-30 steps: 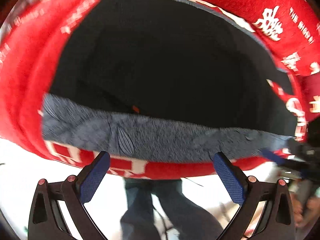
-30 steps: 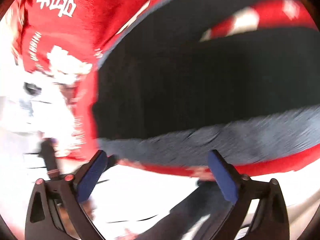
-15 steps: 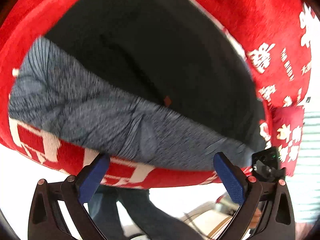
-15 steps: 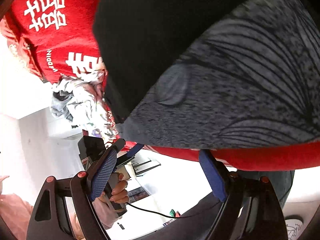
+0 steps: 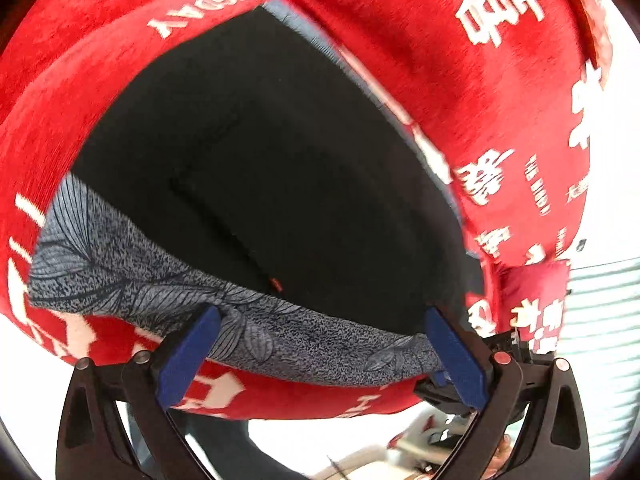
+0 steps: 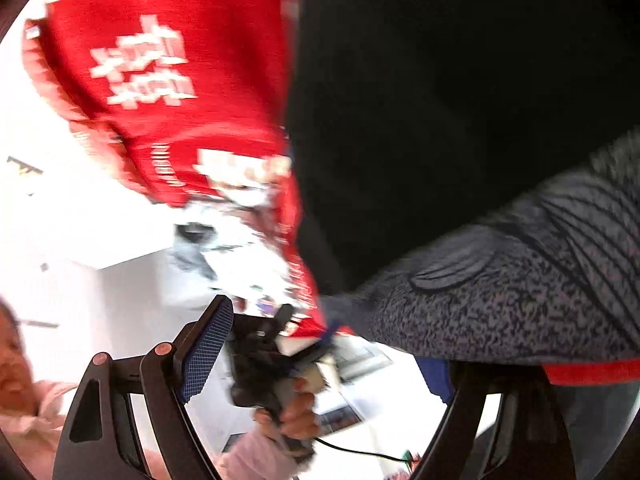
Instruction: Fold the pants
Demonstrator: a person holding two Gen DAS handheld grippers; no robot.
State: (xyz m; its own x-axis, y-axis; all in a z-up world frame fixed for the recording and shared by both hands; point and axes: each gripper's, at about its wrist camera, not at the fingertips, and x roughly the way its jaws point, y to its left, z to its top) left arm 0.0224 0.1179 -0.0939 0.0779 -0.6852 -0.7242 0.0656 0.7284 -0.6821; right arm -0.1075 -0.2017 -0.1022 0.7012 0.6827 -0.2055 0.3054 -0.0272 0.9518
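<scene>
Red blanket (image 5: 500, 128) underneath, I'm lining up on the black pants (image 5: 280, 168) at their grey patterned band (image 5: 312, 340); both fingers gape empty, right gripper (image 6: 320, 354) having just narrowed slightly, left gripper (image 5: 320, 348) next to pinch that edge.

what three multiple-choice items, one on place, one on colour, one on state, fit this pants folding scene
1. Where do the black pants lie?
A. on the grey leaf-patterned cloth over the red blanket with white lettering
B. on a bare wooden floor
C. in a basket

2. What colour are the gripper finger pads?
A. green
B. blue
C. yellow

3. How does the left gripper stand?
A. shut on the pants
B. open, at the cloth's near edge
C. out of view

Answers:
1 A, grey cloth borders the pants, red beyond it.
2 B, both pads show blue.
3 B, the jaws stand wide with nothing pinched.
</scene>
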